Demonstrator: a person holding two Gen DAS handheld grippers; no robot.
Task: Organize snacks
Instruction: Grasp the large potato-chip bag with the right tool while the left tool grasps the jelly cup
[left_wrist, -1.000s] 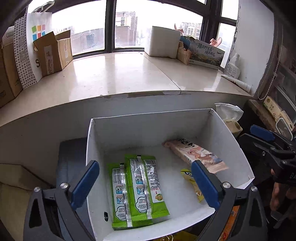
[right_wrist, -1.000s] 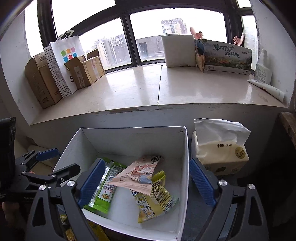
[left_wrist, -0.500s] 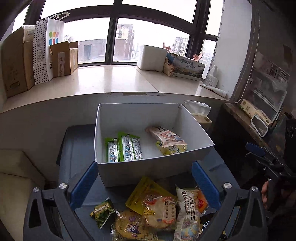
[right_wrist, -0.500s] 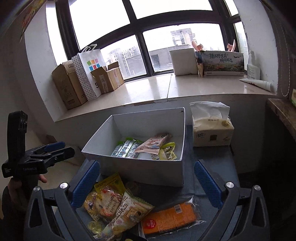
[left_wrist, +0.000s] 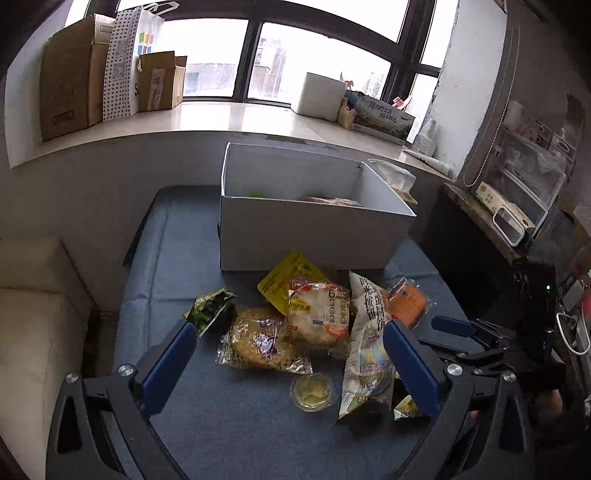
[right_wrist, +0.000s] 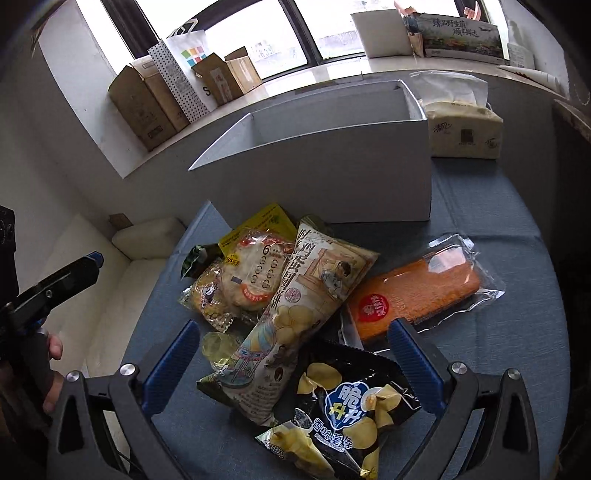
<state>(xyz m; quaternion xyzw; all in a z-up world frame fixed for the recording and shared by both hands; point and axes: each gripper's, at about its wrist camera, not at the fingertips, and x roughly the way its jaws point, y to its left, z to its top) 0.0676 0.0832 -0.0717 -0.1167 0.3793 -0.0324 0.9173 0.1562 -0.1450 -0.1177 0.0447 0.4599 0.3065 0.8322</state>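
A white box stands at the back of the blue table; it also shows in the right wrist view. In front of it lies a heap of snacks: a round-cake pack, a corn-puff bag, a tall chip bag, an orange pack, a black chip bag, a yellow pack, a small green pack and a jelly cup. My left gripper is open and empty over the heap. My right gripper is open and empty above the chip bags.
A tissue pack stands right of the box. Cardboard boxes and a dotted paper bag stand on the window sill. A cream cushion lies left of the table. A cluttered shelf is at the right.
Both grippers have pulled back and down from over the box to over the snack heap. Both stay open and empty.
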